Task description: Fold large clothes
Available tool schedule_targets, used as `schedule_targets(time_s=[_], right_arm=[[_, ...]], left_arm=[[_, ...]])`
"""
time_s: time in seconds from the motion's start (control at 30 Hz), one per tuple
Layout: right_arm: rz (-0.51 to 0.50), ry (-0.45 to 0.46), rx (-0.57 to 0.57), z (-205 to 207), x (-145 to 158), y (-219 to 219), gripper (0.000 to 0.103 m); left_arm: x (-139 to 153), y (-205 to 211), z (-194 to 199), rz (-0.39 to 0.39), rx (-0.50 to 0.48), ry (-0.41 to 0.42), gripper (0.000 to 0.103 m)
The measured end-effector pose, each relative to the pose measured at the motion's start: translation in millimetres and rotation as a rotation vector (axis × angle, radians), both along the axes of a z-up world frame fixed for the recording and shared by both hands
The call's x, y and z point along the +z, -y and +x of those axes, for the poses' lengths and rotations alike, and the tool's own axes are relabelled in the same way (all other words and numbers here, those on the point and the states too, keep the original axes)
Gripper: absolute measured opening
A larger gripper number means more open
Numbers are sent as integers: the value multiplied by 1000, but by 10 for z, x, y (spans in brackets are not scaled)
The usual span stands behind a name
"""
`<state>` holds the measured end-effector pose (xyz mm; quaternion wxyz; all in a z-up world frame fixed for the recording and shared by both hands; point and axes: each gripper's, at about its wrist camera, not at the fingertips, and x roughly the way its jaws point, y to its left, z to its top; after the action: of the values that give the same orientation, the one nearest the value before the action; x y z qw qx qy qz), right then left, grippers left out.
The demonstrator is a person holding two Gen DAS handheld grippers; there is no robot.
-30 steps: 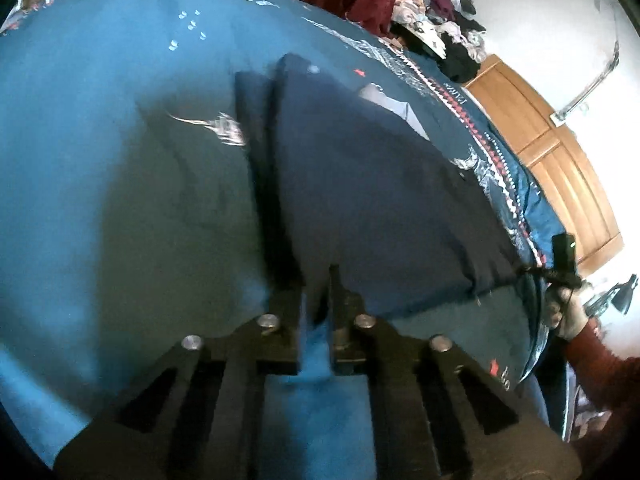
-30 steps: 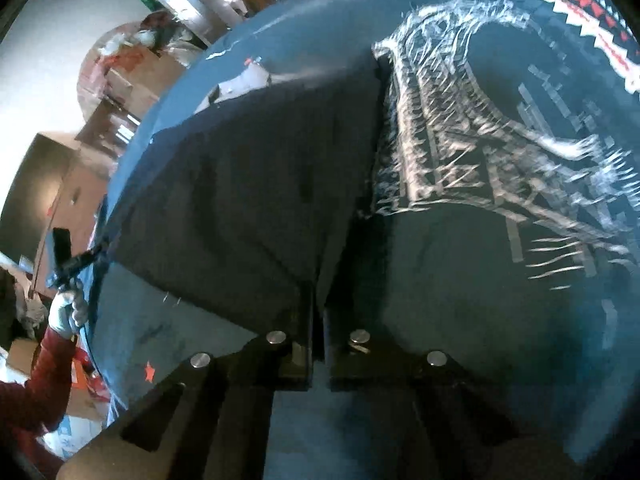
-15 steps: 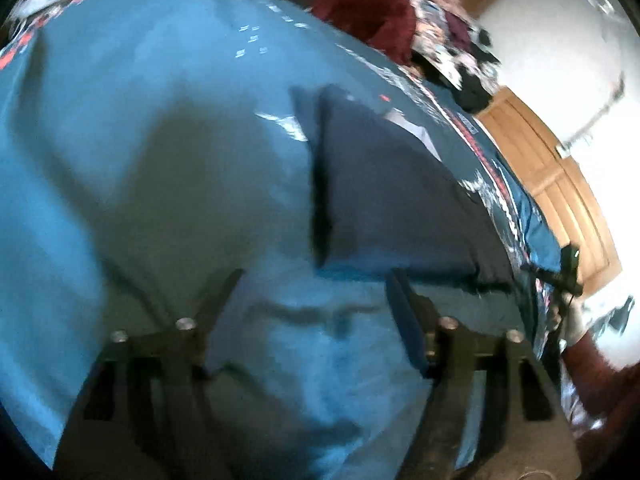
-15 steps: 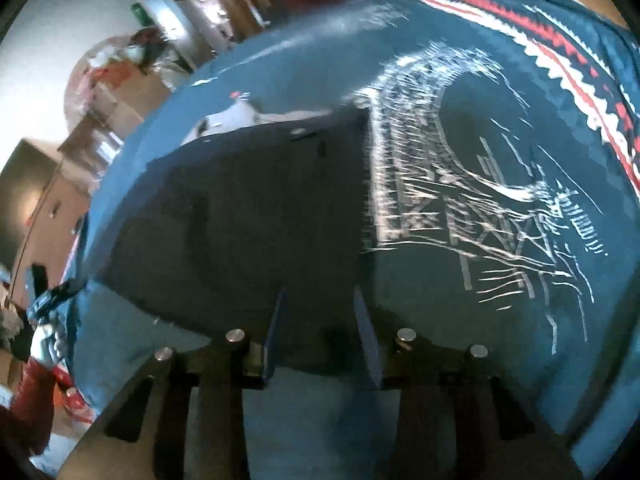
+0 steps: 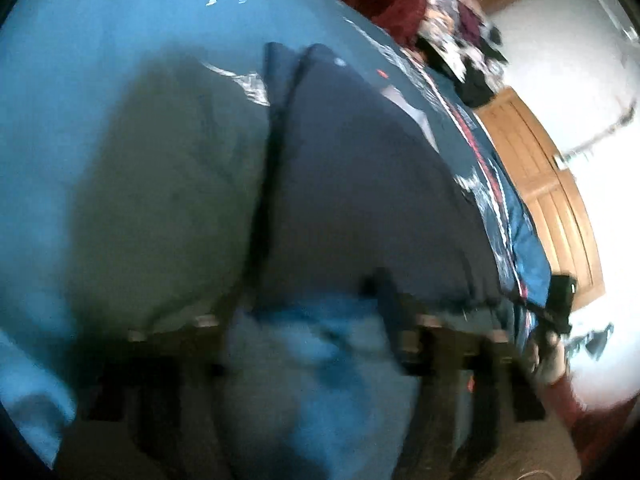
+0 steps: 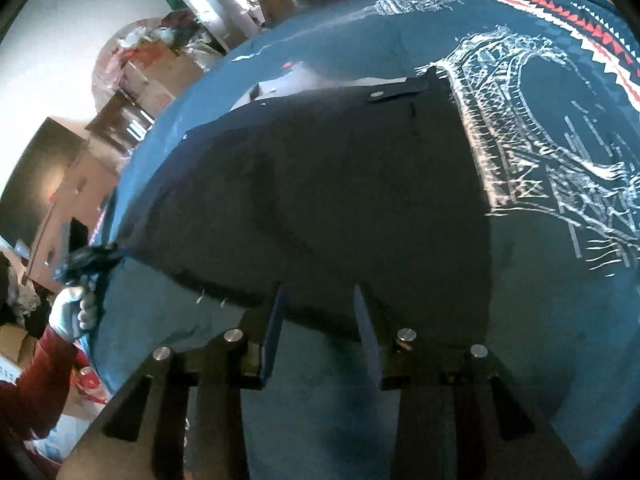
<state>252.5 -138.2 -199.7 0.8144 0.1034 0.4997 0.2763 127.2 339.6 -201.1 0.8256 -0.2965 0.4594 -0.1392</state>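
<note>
A dark navy garment lies folded flat on a blue bedspread. In the blurred left wrist view my left gripper stands open just short of the garment's near edge, nothing between its fingers. My right gripper is open too, its fingertips over the near hem without holding it. The other gripper shows in each view at the garment's far corner, held by a gloved hand in a red sleeve.
The bedspread carries a white tower print and a red-and-white border. A pile of clothes lies at the bed's far end. A wooden wardrobe stands beside the bed. Boxes and shelves fill the room's far side.
Both grippers were shut on the garment's near edge one second ago. They have opened, let the cloth drop flat on the bed, and drawn back slightly.
</note>
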Motion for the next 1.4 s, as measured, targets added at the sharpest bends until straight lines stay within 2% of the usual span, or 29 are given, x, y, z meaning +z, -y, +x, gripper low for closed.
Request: schedule_targets(time_s=[0.03, 0.13, 0.17, 0.23, 0.3, 0.47, 0.53, 0.57, 0.6, 0.63, 0.7, 0.77, 0.83, 0.87, 0.93, 0.97, 1.07, 1.13, 1.17, 1.23, 1.27, 1.3, 1.37, 1.4], right_arm=[[4, 0, 10, -2, 5, -43, 42], [-19, 19, 39, -63, 76, -120, 42], [-30, 23, 44, -76, 85, -125, 42], [-47, 21, 48, -59, 67, -112, 42], [-76, 30, 66, -55, 73, -170, 42], [-57, 112, 150, -4, 213, -692, 42], [-25, 135, 184, 44, 220, -1012, 42], [-19, 143, 191, 72, 206, -1161, 42], [-12, 146, 193, 115, 181, -1348, 42], [-2, 144, 193, 158, 157, -1508, 42], [-6, 153, 208, 217, 126, -1910, 42], [-108, 214, 240, 164, 99, -2271, 40], [-207, 223, 227, 138, -56, -2470, 38], [-228, 193, 215, 159, -186, -2494, 36], [-238, 183, 207, 163, -344, -2490, 36], [-249, 204, 214, 137, -354, -2505, 36], [-226, 207, 225, 126, -255, -2447, 37], [-205, 246, 187, 108, -112, -2231, 37], [-209, 271, 159, 99, -60, -2089, 38], [-248, 263, 78, 113, -105, -1794, 41], [-269, 209, 60, 161, -218, -1702, 41], [-261, 128, 68, 237, -384, -1625, 40], [-239, 139, 69, 221, -373, -1563, 40], [-258, 159, 66, 189, -313, -1562, 40]], left_arm=[[-31, -18, -2, -38, 9, 0, 10], [54, -71, -85, -38, 46, 36, 9], [69, -221, -153, -81, 83, 58, 9], [-32, -478, -276, -120, 152, 49, 0], [-130, -579, -370, -150, 158, 43, 0], [102, -530, -590, -117, 174, 89, 0], [304, -426, -742, -66, 190, 137, 8], [411, -343, -765, -34, 190, 165, 20], [562, -183, -791, 9, 164, 209, 32], [607, -66, -724, 26, 136, 231, 34], [711, 317, -510, 42, 23, 267, 35], [712, 776, -242, 91, -101, 272, 33], [572, 1063, -12, 106, -156, 242, 33], [471, 1134, 89, 122, -162, 208, 33], [129, 1172, 278, 166, -139, 81, 13], [20, 1140, 312, 169, -121, 57, 0], [27, 939, 248, 90, -74, 61, 0], [148, 850, 71, 93, -58, 99, 9], [185, 793, -20, 75, -44, 118, 20], [137, 606, -205, 35, 2, 127, 17], [73, 536, -240, 12, 10, 117, 6], [0, 453, -277, -14, 28, 100, 0], [26, 497, -281, -23, 45, 96, 1], [93, 560, -343, -6, 57, 104, 13]])
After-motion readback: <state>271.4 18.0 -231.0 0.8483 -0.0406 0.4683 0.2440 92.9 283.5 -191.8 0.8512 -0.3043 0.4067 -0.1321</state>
